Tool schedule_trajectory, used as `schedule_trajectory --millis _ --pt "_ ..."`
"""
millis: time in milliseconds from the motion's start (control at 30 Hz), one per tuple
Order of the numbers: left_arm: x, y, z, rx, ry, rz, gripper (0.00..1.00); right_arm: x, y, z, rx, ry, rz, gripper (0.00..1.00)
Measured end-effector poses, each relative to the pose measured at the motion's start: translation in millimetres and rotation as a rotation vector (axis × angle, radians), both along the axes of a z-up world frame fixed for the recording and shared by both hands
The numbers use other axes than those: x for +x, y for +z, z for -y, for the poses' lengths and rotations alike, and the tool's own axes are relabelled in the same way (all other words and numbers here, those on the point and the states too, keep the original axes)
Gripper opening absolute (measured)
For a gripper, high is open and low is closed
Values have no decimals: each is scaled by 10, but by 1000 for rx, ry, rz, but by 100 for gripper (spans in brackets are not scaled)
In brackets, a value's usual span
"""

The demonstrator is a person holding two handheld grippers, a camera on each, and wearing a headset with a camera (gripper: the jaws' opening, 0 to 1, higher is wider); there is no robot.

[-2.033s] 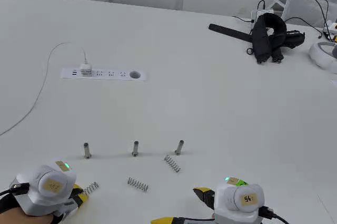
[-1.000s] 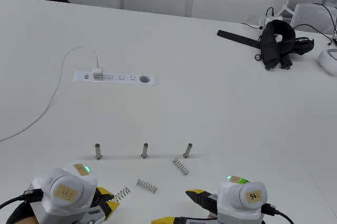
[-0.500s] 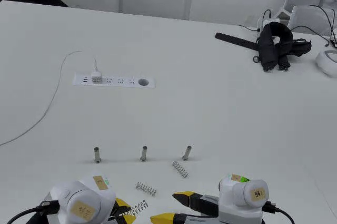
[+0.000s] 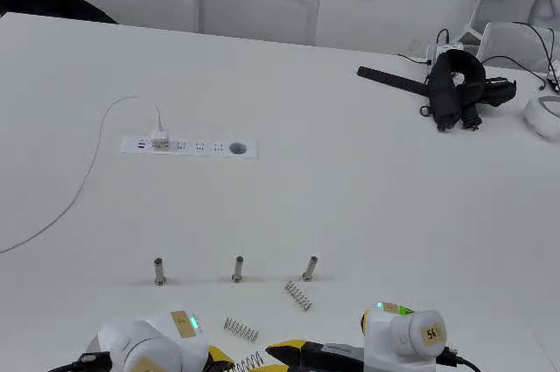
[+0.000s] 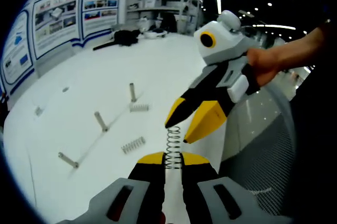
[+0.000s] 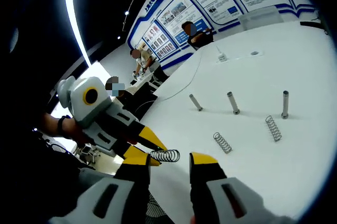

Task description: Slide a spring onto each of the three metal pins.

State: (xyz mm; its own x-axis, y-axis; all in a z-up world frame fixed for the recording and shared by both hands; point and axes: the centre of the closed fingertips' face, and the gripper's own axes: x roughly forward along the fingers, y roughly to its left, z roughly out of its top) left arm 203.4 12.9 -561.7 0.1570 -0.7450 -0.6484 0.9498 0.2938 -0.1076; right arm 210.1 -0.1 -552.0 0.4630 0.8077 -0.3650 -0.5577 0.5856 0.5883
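left gripper [image 5: 167,157] pinches spring [image 5: 172,140]; right gripper [image 6: 171,157] sticker [image 4: 431,333] digits blurred

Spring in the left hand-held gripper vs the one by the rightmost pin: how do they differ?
The held spring is clamped at one end by the left hand-held gripper, off the table; the loose spring lies flat near the rightmost pin. Both are bare coils, neither on a pin.

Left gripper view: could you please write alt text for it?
The left gripper grips a spring in its jaws, with the open right gripper close to its far end. Beyond, three bare metal pins and two loose springs sit on the white table.
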Motion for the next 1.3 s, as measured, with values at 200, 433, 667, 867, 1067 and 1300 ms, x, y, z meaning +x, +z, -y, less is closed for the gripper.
schedule_trajectory --millis 200,433,667,867,1067,1300 --pt "-31 17 29 -6 -17 6 11 -36 31 -61 32 27 -14 24" --pt "-42 43 32 -8 -49 13 11 -42 70 -34 47 54 -26 20" --pt "23 115 71 -22 -80 31 10 -13 193 6 27 117 -8 18" --pt "73 173 117 -35 -104 48 10 19 309 33 -8 153 25 16" --pt "91 212 152 -45 -122 59 10 31 398 17 -55 198 59 16" --pt "102 245 162 -56 -138 66 10 72 440 14 -129 251 100 18"
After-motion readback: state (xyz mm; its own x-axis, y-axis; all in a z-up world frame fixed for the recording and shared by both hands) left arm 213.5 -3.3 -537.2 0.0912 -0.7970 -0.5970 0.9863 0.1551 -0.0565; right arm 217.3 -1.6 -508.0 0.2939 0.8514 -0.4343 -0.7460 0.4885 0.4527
